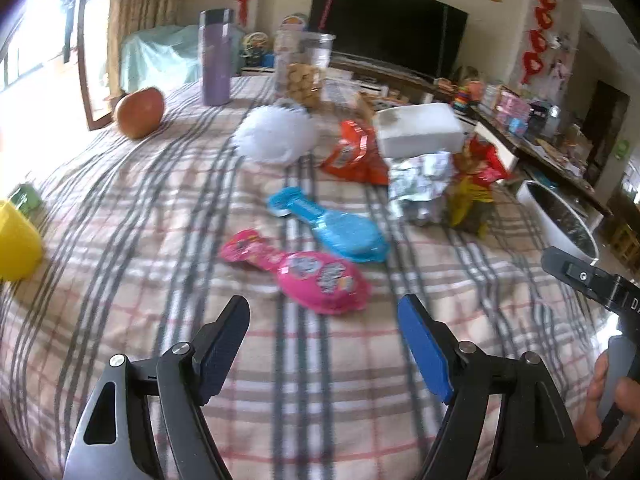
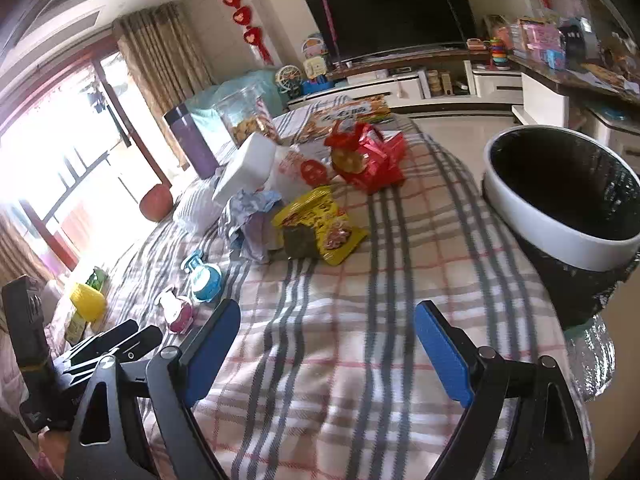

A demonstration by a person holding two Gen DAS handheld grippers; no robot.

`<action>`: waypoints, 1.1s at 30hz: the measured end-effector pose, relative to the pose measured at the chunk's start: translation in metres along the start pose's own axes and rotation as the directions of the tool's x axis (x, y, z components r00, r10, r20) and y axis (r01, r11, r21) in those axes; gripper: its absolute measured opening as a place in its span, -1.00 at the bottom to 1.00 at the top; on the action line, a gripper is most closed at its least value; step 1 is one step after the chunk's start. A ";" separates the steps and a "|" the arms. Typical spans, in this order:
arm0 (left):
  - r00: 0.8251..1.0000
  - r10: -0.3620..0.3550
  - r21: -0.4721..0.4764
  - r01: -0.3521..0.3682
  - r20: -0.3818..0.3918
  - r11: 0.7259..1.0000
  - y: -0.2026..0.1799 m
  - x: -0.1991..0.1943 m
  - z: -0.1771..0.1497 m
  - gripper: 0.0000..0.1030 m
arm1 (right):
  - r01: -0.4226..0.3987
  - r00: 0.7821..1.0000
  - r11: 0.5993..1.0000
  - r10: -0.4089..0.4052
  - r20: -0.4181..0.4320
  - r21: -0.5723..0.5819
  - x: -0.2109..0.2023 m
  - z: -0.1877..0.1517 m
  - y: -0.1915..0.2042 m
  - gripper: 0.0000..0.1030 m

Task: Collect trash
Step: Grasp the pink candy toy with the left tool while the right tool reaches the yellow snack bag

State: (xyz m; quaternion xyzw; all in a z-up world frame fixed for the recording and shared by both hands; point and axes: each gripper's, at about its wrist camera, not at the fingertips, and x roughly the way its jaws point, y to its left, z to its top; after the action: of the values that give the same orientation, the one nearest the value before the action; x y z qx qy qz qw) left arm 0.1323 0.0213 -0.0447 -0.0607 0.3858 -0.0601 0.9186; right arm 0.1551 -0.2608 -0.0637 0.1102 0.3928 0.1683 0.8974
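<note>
Wrappers, a crumpled yellow foil snack packet [image 2: 320, 224] and a red foil packet [image 2: 366, 158], are scattered on the plaid-covered desk [image 2: 340, 320]. Both the left gripper [image 1: 324, 322] and right gripper [image 2: 328, 326] are held above it, fingers released and empty.

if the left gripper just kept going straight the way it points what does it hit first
Most likely the pink toy pack, lying on the plaid cloth just ahead of the open left gripper. The blue toy pack lies behind it. Depth is uncertain; a higher path might clear both.

The left gripper [image 1: 324, 312] is held level, jaws spread wide. The right gripper [image 2: 328, 316] is likewise held open and empty.
</note>
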 end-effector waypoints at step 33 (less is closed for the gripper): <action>0.995 0.067 0.003 -0.067 -0.071 0.998 -0.006 0.073 0.037 0.05 | 0.044 0.991 0.995 -0.054 -0.121 -0.087 0.094 0.040 0.012 -1.00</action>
State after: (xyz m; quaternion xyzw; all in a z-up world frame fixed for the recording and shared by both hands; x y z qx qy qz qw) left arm 0.2096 0.0063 -0.0692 -0.0451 0.4202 -0.0318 0.9058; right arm 0.2417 -0.2162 -0.0962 0.0519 0.4426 0.1691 0.8791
